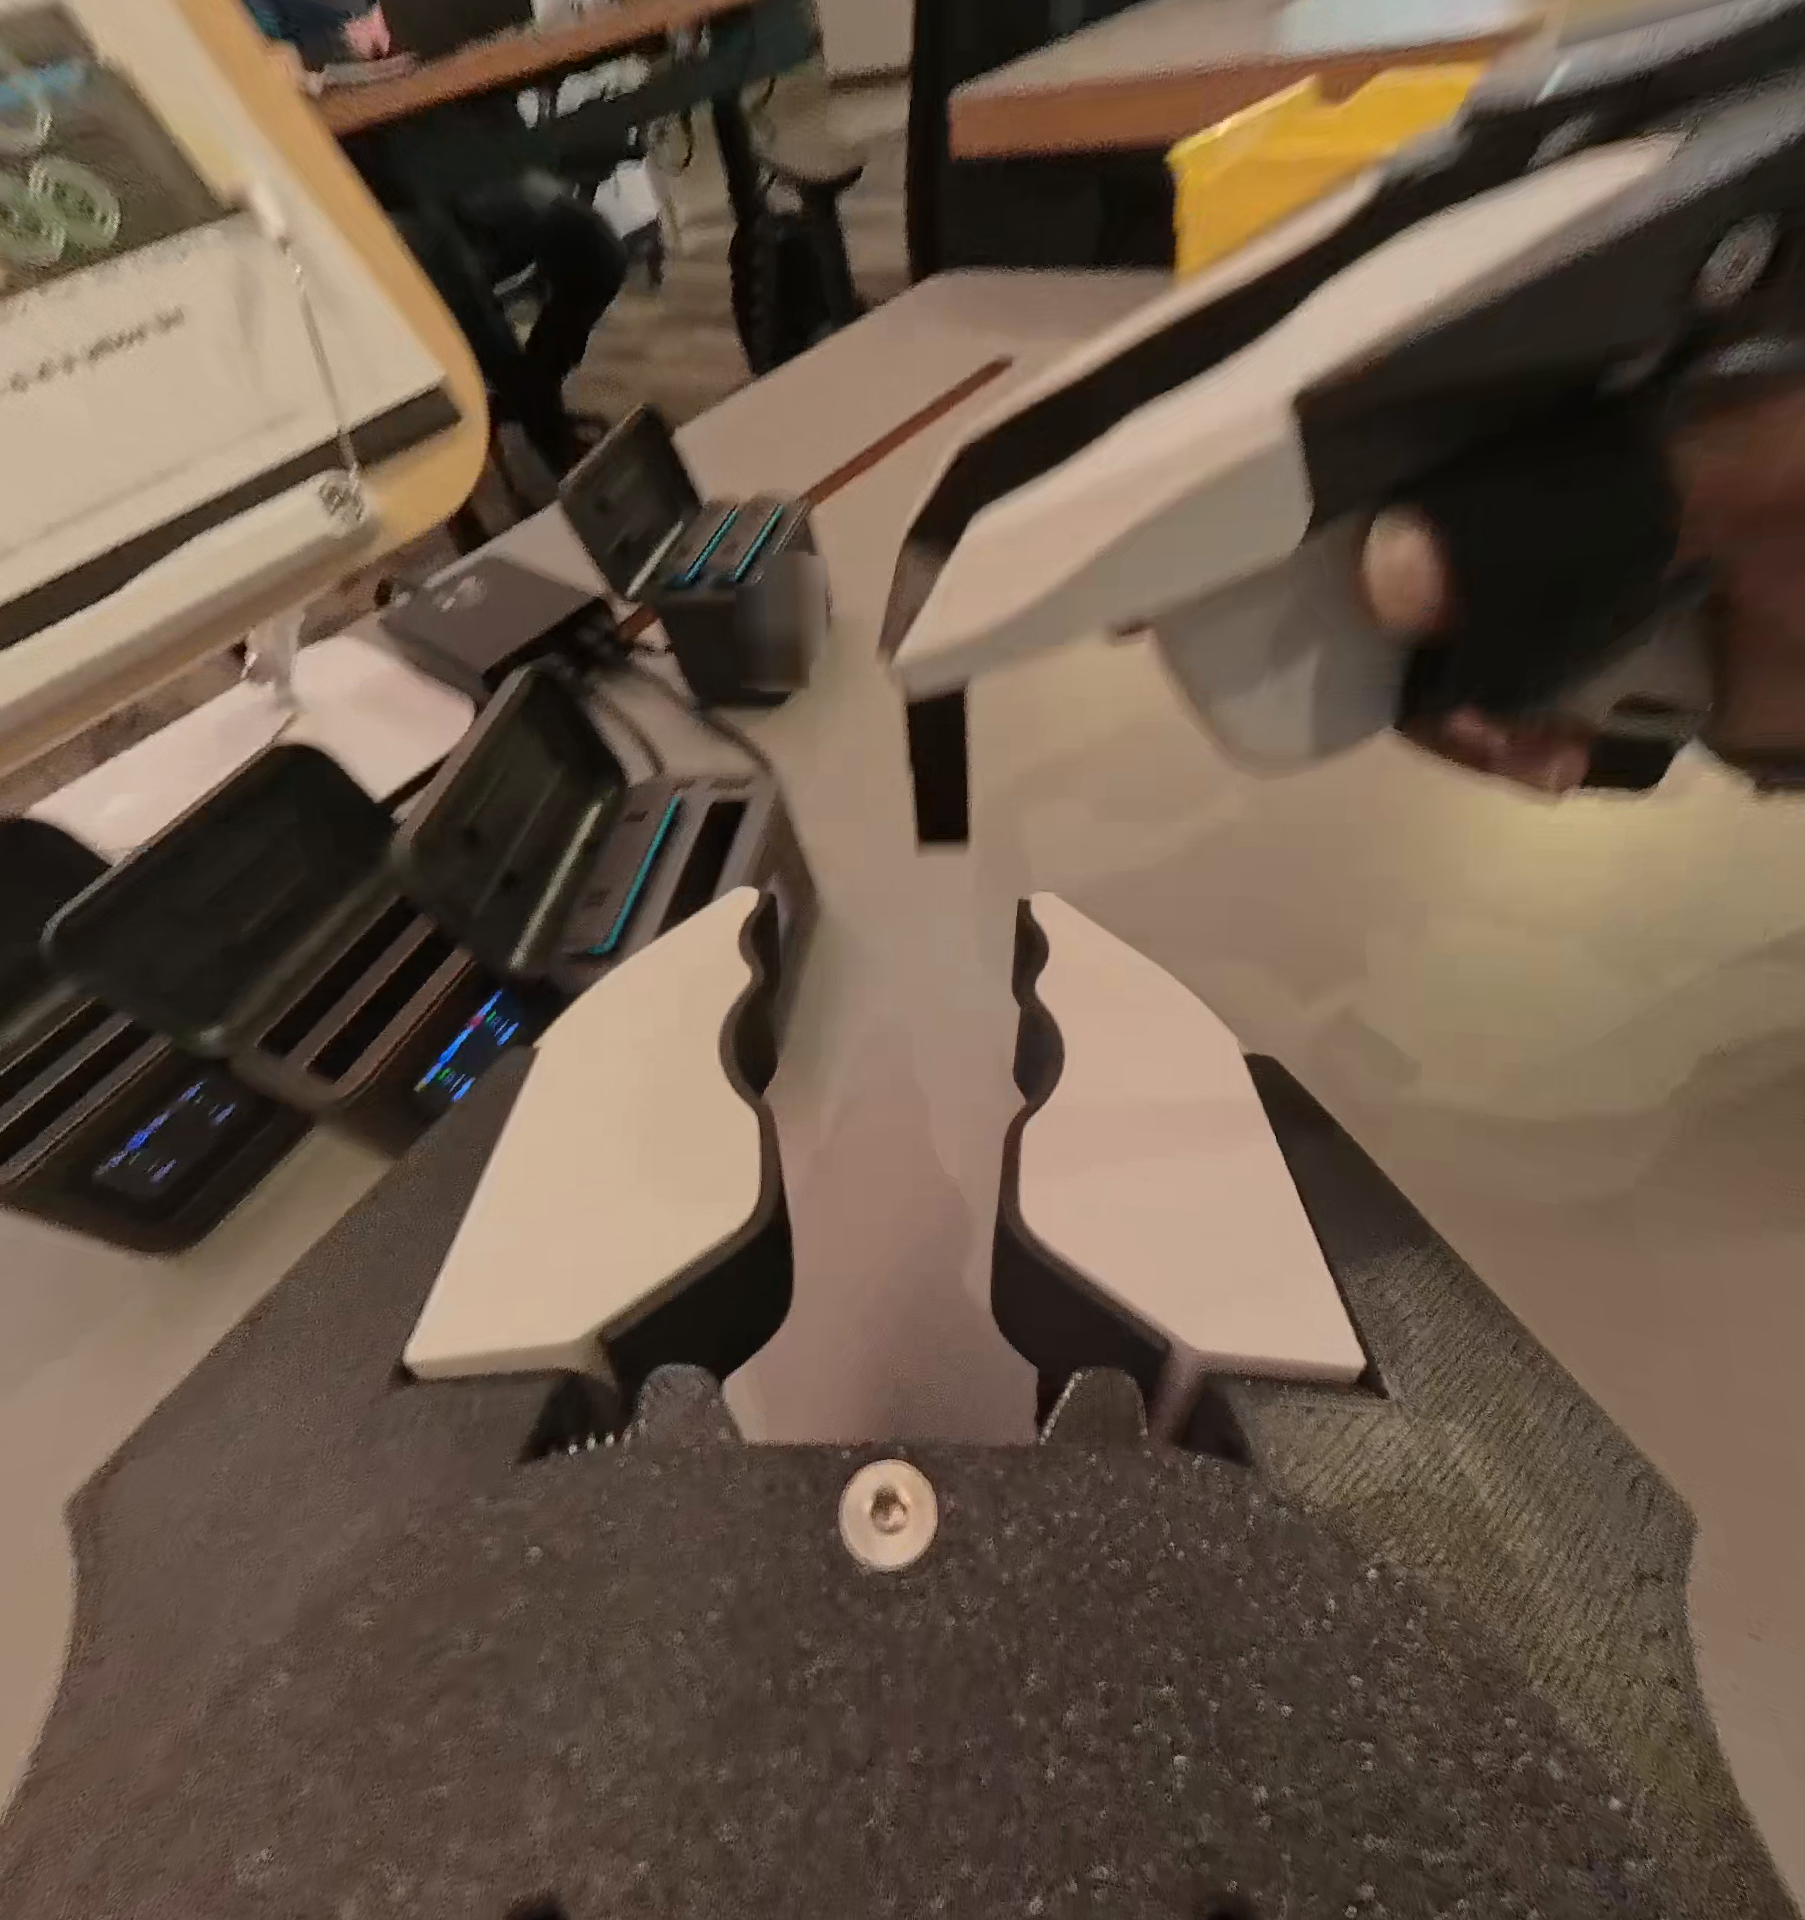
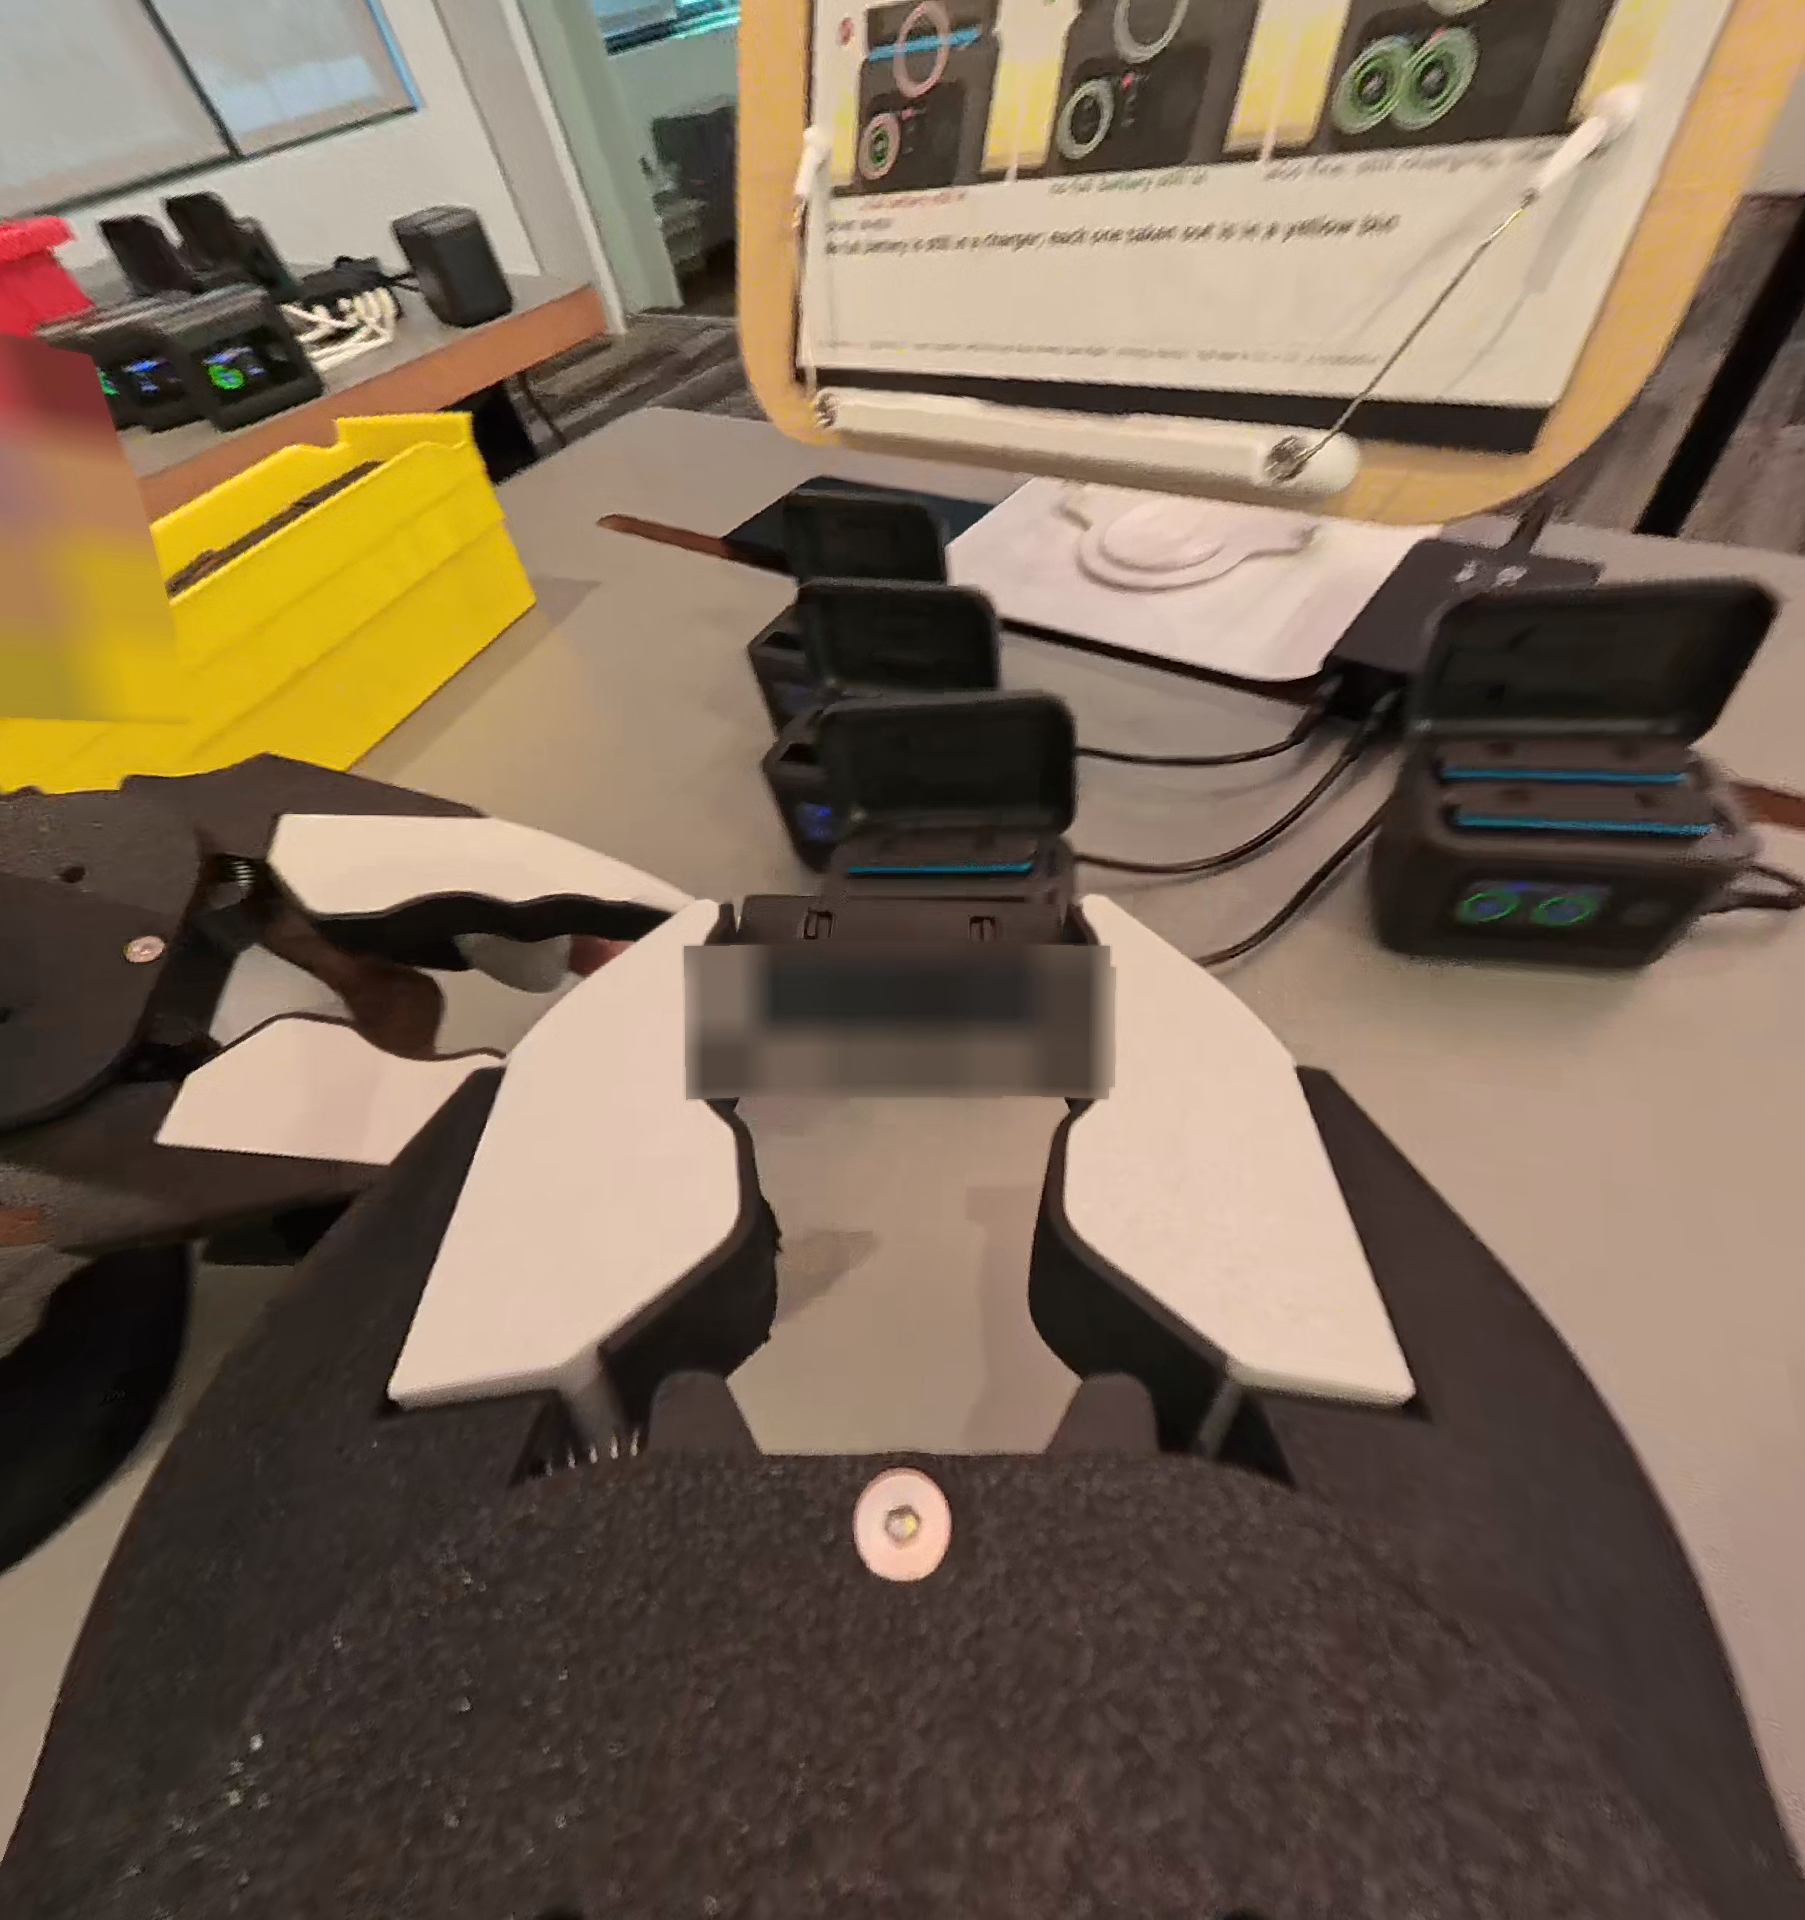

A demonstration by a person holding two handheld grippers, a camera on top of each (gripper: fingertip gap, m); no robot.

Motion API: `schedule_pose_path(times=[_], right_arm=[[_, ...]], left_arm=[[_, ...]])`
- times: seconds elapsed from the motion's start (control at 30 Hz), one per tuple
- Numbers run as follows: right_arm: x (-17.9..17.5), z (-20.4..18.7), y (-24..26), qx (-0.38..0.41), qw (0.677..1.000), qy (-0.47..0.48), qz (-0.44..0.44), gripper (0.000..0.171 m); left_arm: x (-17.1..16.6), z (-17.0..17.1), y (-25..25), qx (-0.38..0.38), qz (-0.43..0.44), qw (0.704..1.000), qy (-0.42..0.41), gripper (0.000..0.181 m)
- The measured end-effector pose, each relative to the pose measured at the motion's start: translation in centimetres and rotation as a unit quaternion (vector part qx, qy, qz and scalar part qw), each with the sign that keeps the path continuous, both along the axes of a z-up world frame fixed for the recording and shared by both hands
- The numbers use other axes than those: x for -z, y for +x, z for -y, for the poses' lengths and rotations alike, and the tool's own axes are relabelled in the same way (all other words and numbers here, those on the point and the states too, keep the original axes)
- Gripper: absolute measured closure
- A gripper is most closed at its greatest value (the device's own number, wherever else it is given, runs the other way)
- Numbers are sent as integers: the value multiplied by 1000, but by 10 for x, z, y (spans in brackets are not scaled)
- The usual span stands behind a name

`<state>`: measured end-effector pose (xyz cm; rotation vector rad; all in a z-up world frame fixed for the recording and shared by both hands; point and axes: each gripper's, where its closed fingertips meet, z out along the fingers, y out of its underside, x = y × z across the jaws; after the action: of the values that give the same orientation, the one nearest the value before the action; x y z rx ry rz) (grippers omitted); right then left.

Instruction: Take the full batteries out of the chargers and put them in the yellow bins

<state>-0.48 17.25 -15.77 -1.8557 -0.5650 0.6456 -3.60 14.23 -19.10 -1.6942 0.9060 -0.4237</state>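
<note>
1. My right gripper [image 2: 898, 935] is clamped on a black battery [image 2: 898, 928]. Its white fingertips [image 2: 659, 966] press the battery's two ends, and the pack spans the gap between them. A mosaic patch covers most of its face, so I read only its top edge.

2. My left gripper [image 1: 893, 914] holds nothing. Its jaws stand partly apart with bare grey table [image 1: 1397, 1039] showing through the gap. In the right wrist view it sits low and to the left of the held battery.

3. The battery hangs just in front of the nearest charger [image 2: 929, 810] in a row of three with their lids up. I cannot tell whether it has fully cleared the slot. That charger keeps one blue-edged battery [image 2: 937, 868] seated behind the one I hold.

4. A fourth charger [image 2: 1563, 821] stands apart to the right. It holds two blue-edged packs, and two green rings glow on its front display.

5. I judge the step in hand to be the carry: battery out, bin next.

6. The yellow bin [image 2: 358, 582] sits to the left on the same table, well apart from the chargers, with dark items already inside.

7. The next move calls for lifting clear of the open lid, swinging left past my idle gripper, and releasing only once the battery is over the bin's opening.
</note>
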Motion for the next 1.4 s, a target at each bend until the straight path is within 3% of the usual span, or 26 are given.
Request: schedule_pose_path(times=[0.13,0.23,0.37,0.47,0.6,0.73,0.83,0.97,1.13,1.17,1.23,1.4], right_arm=[[3,34,-6,7,999,-30,-40,112],[4,58,-6,13,996,-49,-70,112],[10,78,5,15,998,-38,-54,112],[16,90,12,-33,999,-19,12,112],[21,105,21,-153,982,12,110,113],[24,118,30,-266,937,55,220,115],[29,126,35,-333,887,89,306,138],[32,128,40,-373,840,113,377,154],[27,132,48,-406,808,121,410,157],[22,129,56,-404,803,119,421,157],[1,109,81,-373,800,127,453,157],[-72,36,191,-247,817,105,511,157]], left_arm=[[-6,19,19,12,-17,999,46,141],[0,36,31,27,-14,998,50,166],[6,52,42,41,-14,998,36,170],[10,61,49,74,-9,997,19,170],[10,77,58,138,12,990,-12,170],[14,91,65,178,-2,984,-14,170],[15,97,69,189,-7,982,-12,170],[17,101,73,196,-14,981,-8,170],[12,103,78,200,14,980,-1,168],[12,102,77,195,20,981,-9,160],[11,95,72,178,27,983,-17,153],[1,74,57,126,48,991,1,157]])
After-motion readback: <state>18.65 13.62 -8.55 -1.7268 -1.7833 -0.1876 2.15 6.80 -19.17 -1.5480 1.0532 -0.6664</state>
